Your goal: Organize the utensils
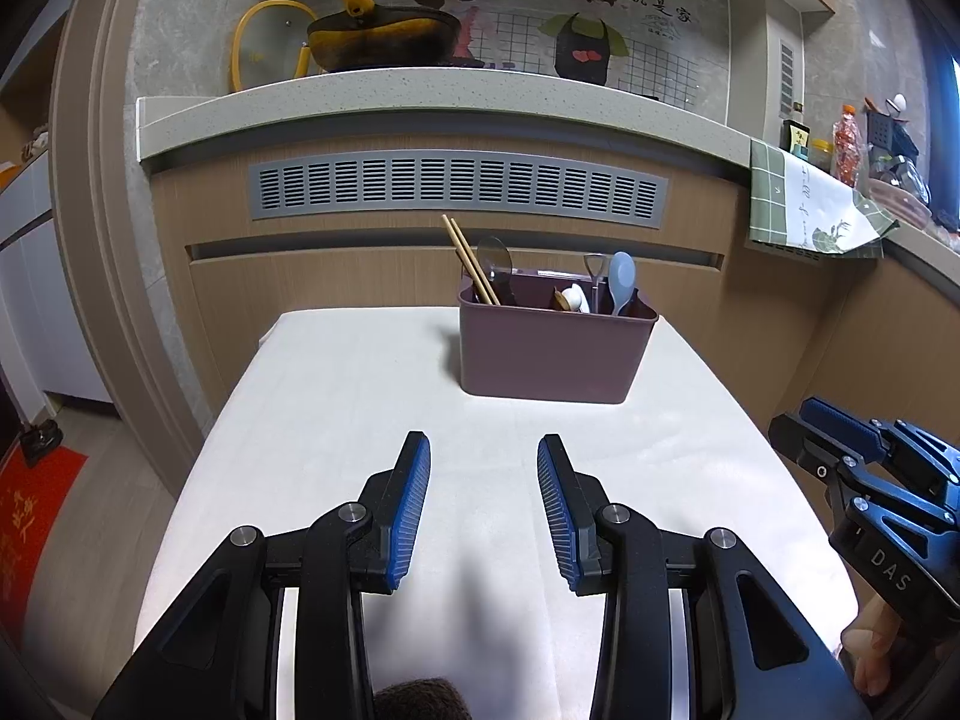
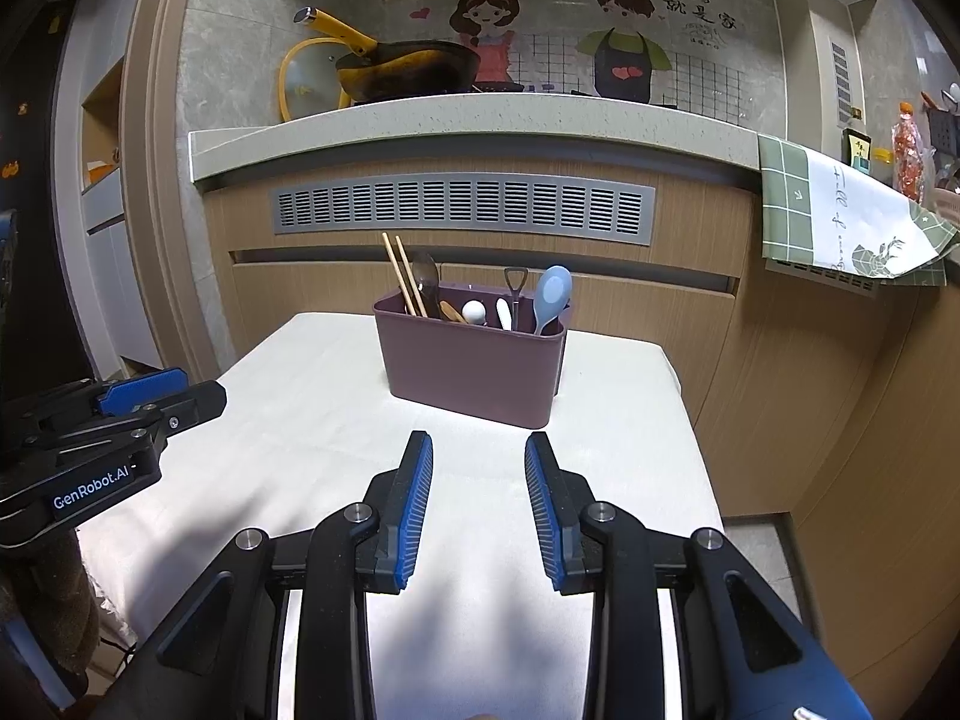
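White cloth covers the bench [image 1: 360, 396], and both grippers hover above its near half with nothing between their blue ribbed pads. From the left: the left gripper [image 1: 483, 450] stands released, jaws parted over bare cloth; the right gripper [image 2: 478, 447] beside it is likewise released, its gap slightly narrower.

Ahead of both, near the far edge of the bench, sits the mauve rectangular plastic utensil caddy [image 1: 555, 354]. It lies forward and slightly right of the left gripper, and almost straight ahead of the right gripper, so the right hand looks the nearer and better lined up. Its long axis runs across the grippers' line of approach.

Inside, from left to right, stand a pair of wooden chopsticks [image 1: 471, 261] leaning left, a clear dark spoon [image 1: 495, 264], some short white and wooden pieces low in the middle that are hard to make out, a thin metal shovel-handled utensil [image 2: 515, 291], and a pale blue plastic spoon [image 2: 551, 297]. No utensil lies loose on the cloth, so the sorting looks largely done.
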`<move>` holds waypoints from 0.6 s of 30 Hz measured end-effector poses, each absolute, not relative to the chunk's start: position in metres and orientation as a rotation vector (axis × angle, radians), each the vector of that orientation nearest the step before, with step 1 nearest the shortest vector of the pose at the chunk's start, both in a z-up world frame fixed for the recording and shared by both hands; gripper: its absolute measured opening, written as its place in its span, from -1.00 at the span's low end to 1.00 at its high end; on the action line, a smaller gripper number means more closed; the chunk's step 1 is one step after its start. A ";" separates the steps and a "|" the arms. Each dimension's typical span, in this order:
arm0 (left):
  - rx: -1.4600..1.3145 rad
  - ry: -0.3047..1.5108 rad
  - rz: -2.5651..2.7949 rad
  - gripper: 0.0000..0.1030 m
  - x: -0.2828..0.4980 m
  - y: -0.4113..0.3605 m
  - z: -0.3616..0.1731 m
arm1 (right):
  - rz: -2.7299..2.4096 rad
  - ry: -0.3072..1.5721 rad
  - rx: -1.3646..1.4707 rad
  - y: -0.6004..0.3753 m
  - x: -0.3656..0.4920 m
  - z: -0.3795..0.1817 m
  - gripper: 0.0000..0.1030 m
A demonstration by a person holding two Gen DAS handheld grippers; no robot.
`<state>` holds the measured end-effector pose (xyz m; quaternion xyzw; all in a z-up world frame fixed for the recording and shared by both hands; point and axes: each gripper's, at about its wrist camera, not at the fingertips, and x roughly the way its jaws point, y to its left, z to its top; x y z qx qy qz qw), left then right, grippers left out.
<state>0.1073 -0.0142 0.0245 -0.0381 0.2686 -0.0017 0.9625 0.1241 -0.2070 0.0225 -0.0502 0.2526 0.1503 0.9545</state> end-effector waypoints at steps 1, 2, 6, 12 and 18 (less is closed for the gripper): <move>-0.077 0.544 -0.004 -0.25 0.107 -0.014 0.025 | 0.306 0.514 -0.100 -0.207 0.124 0.022 -0.42; -0.077 0.544 -0.003 -0.25 0.107 -0.014 0.025 | 0.306 0.515 -0.099 -0.207 0.124 0.022 -0.42; -0.082 0.547 -0.013 -0.25 0.108 -0.014 0.022 | 0.302 0.521 -0.097 -0.208 0.126 0.021 -0.42; -0.079 0.551 -0.021 -0.25 0.109 -0.014 0.019 | 0.292 0.519 -0.096 -0.209 0.125 0.021 -0.42; -0.072 0.555 -0.020 -0.25 0.109 -0.014 0.016 | 0.289 0.526 -0.094 -0.209 0.125 0.020 -0.42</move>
